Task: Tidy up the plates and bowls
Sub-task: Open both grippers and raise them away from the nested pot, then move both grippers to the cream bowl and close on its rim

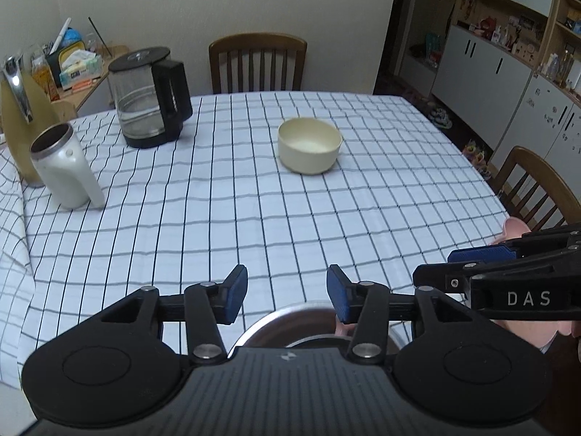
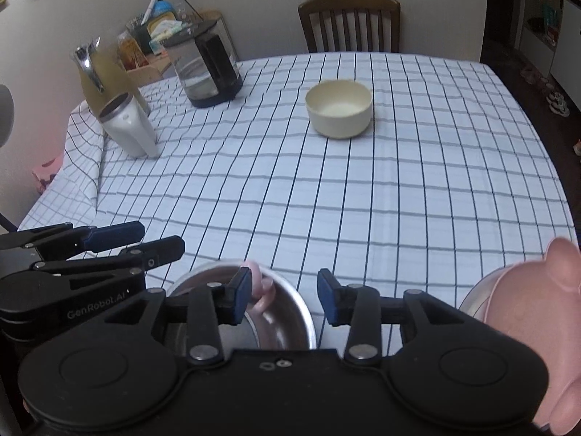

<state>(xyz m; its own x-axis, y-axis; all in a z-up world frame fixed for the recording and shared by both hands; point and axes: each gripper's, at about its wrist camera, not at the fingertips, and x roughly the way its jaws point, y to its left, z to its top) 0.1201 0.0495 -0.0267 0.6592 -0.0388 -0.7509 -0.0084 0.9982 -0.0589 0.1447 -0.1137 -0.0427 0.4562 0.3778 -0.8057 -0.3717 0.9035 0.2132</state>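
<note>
A cream bowl (image 1: 309,144) (image 2: 339,109) stands alone far out on the checked tablecloth (image 1: 254,218) (image 2: 363,200). Close under both grippers sits a steel bowl (image 1: 290,321) (image 2: 287,319) with a pink ear (image 2: 259,289) at its rim. A pink bowl with ears (image 2: 544,301) (image 1: 515,227) lies to its right, partly hidden. My left gripper (image 1: 287,292) (image 2: 145,241) is open above the steel bowl, nothing between its blue pads. My right gripper (image 2: 285,292) (image 1: 454,265) is open too, its left pad beside the pink ear without pressing it.
At the table's far left stand a glass kettle with a black handle (image 1: 149,101) (image 2: 208,69), a white mug (image 1: 65,167) (image 2: 127,127) and a tan thermos (image 1: 20,123) (image 2: 105,72). Wooden chairs (image 1: 258,61) (image 2: 348,25) stand behind and to the right (image 1: 533,189).
</note>
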